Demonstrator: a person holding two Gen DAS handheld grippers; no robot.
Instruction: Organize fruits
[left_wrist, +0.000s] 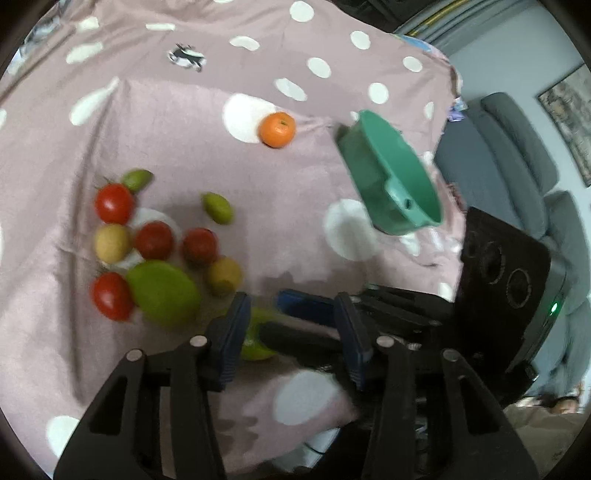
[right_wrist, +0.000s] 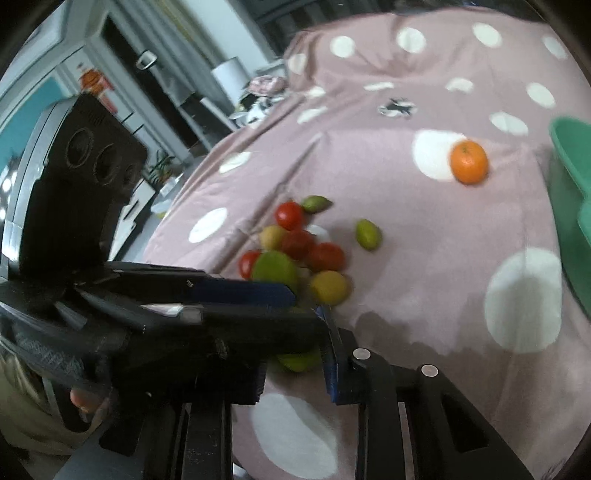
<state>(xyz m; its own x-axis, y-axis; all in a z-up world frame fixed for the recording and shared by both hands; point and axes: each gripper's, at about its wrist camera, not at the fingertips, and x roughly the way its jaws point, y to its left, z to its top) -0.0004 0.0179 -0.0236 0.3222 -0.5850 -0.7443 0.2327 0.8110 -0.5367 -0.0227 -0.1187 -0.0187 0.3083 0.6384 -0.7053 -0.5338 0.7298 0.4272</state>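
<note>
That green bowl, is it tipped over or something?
Yes. The green bowl lies tipped on its side on the spotted cloth, empty, its opening facing sideways. The fruits sit loose on the cloth, and one orange lies apart from the pile.

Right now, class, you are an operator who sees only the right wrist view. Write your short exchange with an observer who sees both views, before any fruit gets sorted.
Operator: I see only the bowl's edge. How does it lie?
Observer: The bowl is tilted steeply, mouth turned sideways. I see no fruit inside.
Operator: What is beyond it?
Observer: The blanket ends there, and a grey sofa stands past it.
Operator: How wide is the other gripper?
Observer: The left gripper is open. The green fruit sits by one pad, and the right gripper reaches across the gap.
</note>
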